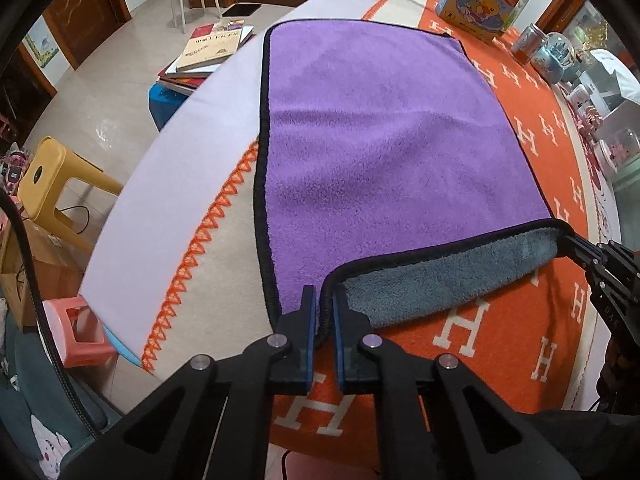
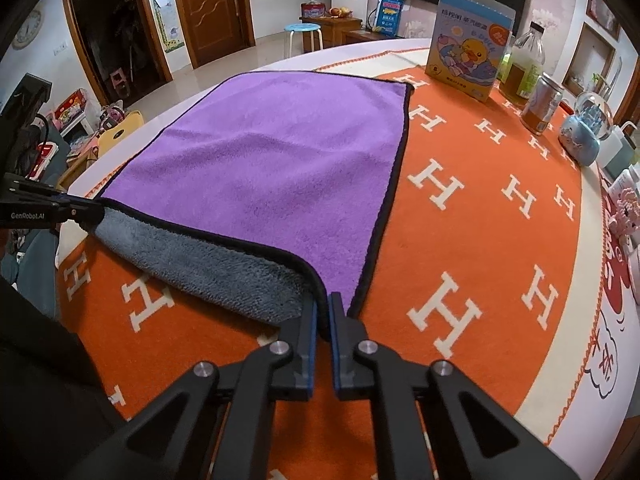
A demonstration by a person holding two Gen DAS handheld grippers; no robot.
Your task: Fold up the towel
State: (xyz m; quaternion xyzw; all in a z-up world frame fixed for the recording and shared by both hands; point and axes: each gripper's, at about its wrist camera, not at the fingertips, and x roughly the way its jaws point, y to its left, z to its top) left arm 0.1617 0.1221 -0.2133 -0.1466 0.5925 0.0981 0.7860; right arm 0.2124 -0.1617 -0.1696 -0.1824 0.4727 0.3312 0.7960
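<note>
Purple towel [image 1: 384, 136] lying flat on the orange cloth [image 1: 500, 320] over the surface. Near edge lifted and curled up, showing the grey underside [image 2: 200, 260]. Left gripper [image 1: 325, 312] with fingers [image 1: 308, 320] clenched on the towel's near left corner. Right gripper [image 2: 323, 316] with fingers [image 2: 310, 320] clenched on the towel's near right corner. Beyond the towel's far right corner, a duck box [image 2: 468, 44]. Right of the towel, a bottle [image 2: 524, 64], a can [image 2: 542, 104] and a snow globe [image 2: 588, 128].

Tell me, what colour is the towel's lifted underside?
Grey, under the towel's purple top; the right wrist view shows it best.
</note>
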